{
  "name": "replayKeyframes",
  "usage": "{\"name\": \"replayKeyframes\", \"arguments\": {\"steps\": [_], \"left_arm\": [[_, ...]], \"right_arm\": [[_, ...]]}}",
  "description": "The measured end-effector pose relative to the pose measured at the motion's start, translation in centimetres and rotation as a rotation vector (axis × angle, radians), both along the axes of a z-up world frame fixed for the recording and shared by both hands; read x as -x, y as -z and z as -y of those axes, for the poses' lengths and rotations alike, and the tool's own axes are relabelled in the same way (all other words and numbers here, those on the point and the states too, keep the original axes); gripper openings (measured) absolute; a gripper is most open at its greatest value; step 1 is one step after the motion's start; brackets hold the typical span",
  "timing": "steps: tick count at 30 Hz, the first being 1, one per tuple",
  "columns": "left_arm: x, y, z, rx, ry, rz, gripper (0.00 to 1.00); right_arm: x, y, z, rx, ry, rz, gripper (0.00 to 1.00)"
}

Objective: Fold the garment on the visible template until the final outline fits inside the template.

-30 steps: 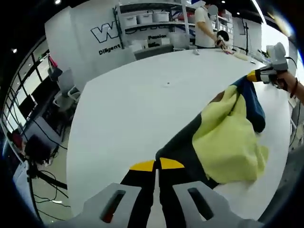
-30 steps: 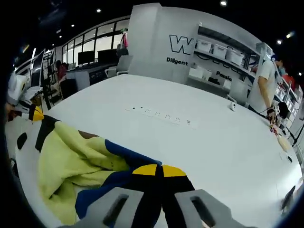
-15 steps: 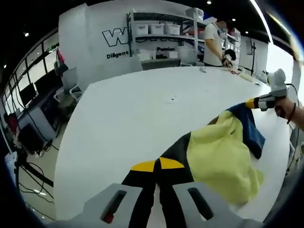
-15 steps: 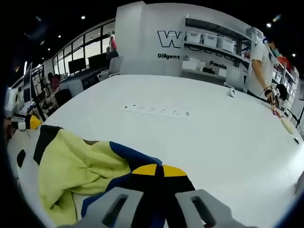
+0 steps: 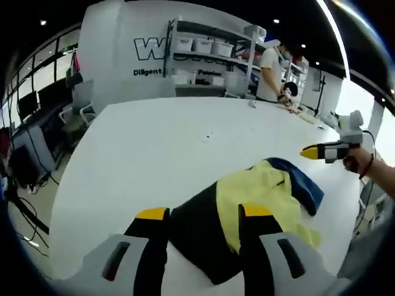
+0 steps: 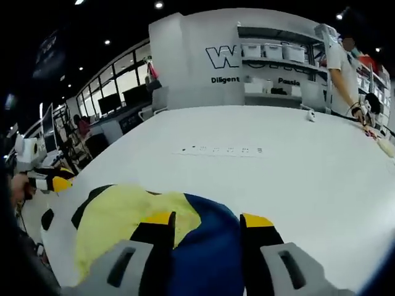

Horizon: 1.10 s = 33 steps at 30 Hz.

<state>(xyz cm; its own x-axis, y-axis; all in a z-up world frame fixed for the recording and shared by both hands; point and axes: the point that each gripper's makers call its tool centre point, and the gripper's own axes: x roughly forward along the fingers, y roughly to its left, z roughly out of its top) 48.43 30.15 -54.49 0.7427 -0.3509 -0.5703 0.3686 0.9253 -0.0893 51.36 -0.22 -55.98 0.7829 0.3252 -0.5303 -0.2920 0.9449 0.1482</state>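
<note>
The left gripper (image 5: 204, 213) hangs with jaws apart over the black edge of the garment (image 5: 259, 197), a soft, light yellow, black and blue piece lying crumpled on the white table (image 5: 154, 142). It looks limp; pinching hems or corners seems best. The right gripper (image 6: 204, 217), jaws also apart, hovers above its blue part.

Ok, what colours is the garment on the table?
Pale yellow, black and blue panels on the garment; clearest in the left gripper view.
</note>
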Motion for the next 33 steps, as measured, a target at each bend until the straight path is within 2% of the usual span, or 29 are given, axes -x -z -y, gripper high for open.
{"name": "replayKeyframes", "arguments": {"steps": [4, 7, 15, 19, 21, 24, 27, 33], "left_arm": [[1.5, 1.1, 0.5, -0.024, 0.034, -0.036, 0.57], [2.9, 2.1, 0.9, -0.040, 0.066, -0.064, 0.61], [4.3, 3.2, 0.6, -0.054, 0.059, -0.090, 0.59], [5.2, 4.3, 0.1, -0.081, 0.047, -0.118, 0.55], [5.6, 4.7, -0.1, -0.081, 0.039, -0.131, 0.53], [6.0, 5.4, 0.0, -0.078, 0.044, -0.147, 0.51], [6.4, 6.2, -0.2, -0.076, 0.044, -0.169, 0.51], [6.6, 6.3, -0.1, -0.061, 0.036, -0.177, 0.47]], "right_arm": [[1.8, 0.6, -1.4, -0.039, -0.048, -0.025, 0.52], [3.1, 0.9, -2.3, -0.036, -0.079, -0.039, 0.54], [5.3, 1.4, -4.7, -0.034, -0.166, -0.048, 0.55], [6.6, 1.5, -6.1, -0.037, -0.210, -0.059, 0.55], [7.7, 1.6, -7.1, -0.029, -0.255, -0.065, 0.53], [9.1, 2.0, -8.2, 0.026, -0.331, -0.057, 0.52], [10.3, 2.4, -9.4, -0.003, -0.364, -0.073, 0.50], [11.7, 3.8, -10.5, 0.017, -0.409, -0.100, 0.47]]}}
